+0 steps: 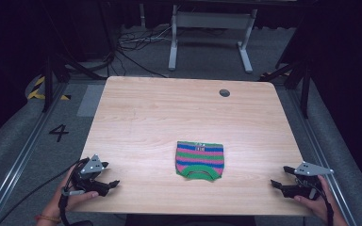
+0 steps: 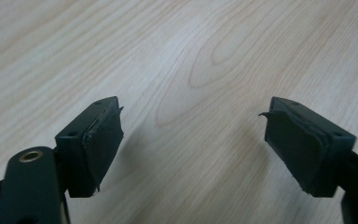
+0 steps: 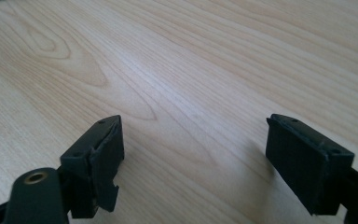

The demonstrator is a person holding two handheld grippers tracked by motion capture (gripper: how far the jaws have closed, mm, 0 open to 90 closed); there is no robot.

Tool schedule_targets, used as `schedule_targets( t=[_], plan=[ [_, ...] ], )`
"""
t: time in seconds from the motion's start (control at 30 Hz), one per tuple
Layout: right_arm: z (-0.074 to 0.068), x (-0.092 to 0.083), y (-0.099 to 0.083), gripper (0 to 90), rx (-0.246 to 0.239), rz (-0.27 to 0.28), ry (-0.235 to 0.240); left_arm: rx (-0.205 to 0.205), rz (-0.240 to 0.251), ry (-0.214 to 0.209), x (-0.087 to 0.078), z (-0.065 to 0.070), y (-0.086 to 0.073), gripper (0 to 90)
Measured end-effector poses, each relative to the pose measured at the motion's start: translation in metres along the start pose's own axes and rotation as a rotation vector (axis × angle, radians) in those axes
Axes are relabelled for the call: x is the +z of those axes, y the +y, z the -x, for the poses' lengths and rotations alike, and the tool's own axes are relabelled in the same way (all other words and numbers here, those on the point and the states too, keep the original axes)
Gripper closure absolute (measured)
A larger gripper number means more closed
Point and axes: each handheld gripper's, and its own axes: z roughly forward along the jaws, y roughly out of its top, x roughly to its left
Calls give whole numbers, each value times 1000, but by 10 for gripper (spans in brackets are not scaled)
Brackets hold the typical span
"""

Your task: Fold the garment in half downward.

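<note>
A small knitted garment with pink, green and blue stripes lies flat on the wooden table, near the front and a little right of centre. My left gripper rests at the table's front left corner, open, with bare wood between its pads. At the front right edge my right gripper is also open, and nothing sits between its pads. Both grippers stand well apart from the garment, one on each side.
A round grommet hole sits near the table's far right edge. Beyond the table stand a white desk frame and cables on the grey floor. A "4" mark is on the floor at left.
</note>
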Motion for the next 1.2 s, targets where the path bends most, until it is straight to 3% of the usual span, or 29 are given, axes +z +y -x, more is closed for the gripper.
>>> schedule_targets(
  t=[0.13, 0.27, 1.2],
  plan=[
    [4, -4, -6, 177, 33, 7, -7, -45, 56, -7, -3, -1, -12, 162],
    [4, -4, -7, 163, 34, 4, -8, -50, 46, 47, -3, 1, -12, 159],
    [4, -4, -7, 157, 42, 3, -17, -95, 39, 94, -1, 3, -10, 130]
  ],
)
